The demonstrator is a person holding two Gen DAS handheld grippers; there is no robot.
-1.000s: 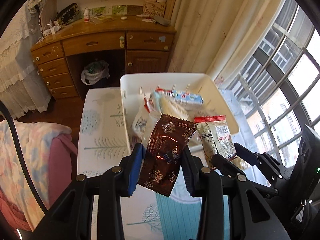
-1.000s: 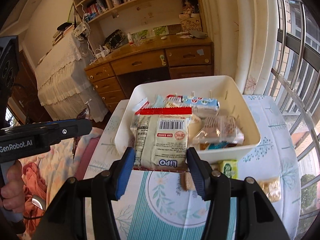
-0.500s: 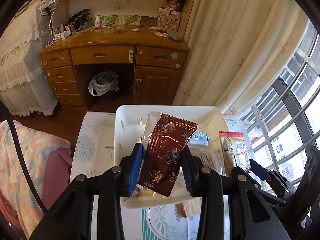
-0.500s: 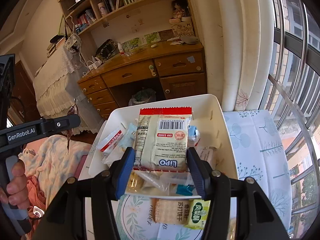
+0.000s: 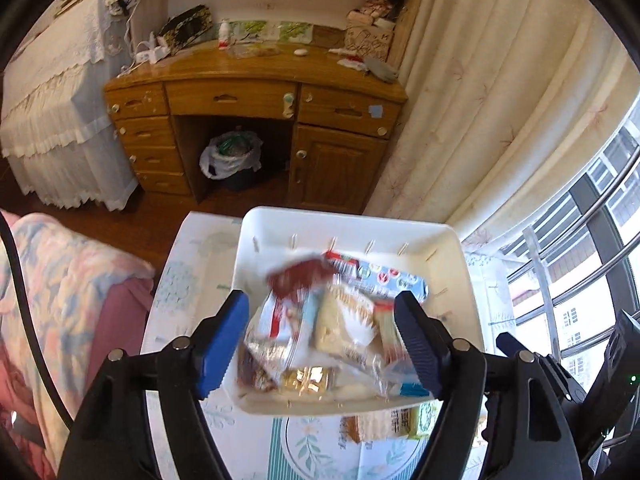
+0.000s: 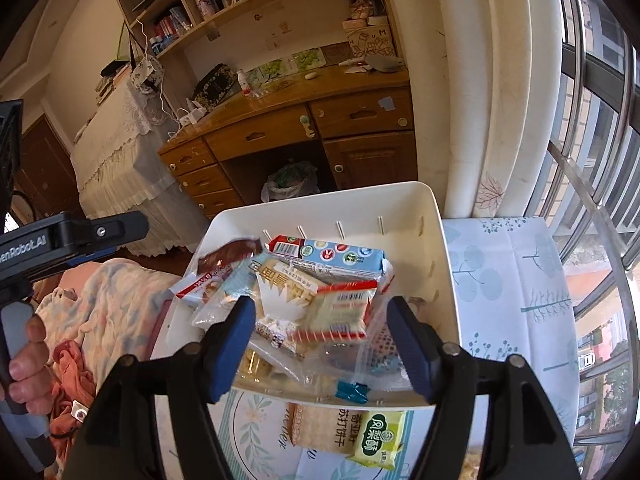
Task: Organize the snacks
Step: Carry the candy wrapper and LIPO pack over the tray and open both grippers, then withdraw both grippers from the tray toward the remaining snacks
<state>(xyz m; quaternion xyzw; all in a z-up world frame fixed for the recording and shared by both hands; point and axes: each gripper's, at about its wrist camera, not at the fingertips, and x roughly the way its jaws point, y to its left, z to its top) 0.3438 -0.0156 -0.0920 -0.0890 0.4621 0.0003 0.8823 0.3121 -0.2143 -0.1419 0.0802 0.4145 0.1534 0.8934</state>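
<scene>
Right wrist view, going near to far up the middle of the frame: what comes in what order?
Right gripper, open → green and yellow biscuit packs on the table → white bin of snacks → blue snack box by its far wall → bagged waste bin under the wooden desk.

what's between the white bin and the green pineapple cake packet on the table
A cracker packet lies between the white bin and the green packet, touching the green one; the right wrist view shows it.

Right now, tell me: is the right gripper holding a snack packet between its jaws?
No, the right gripper has its jaws spread with nothing clamped; the red-edged packet is blurred over the white bin.
</scene>
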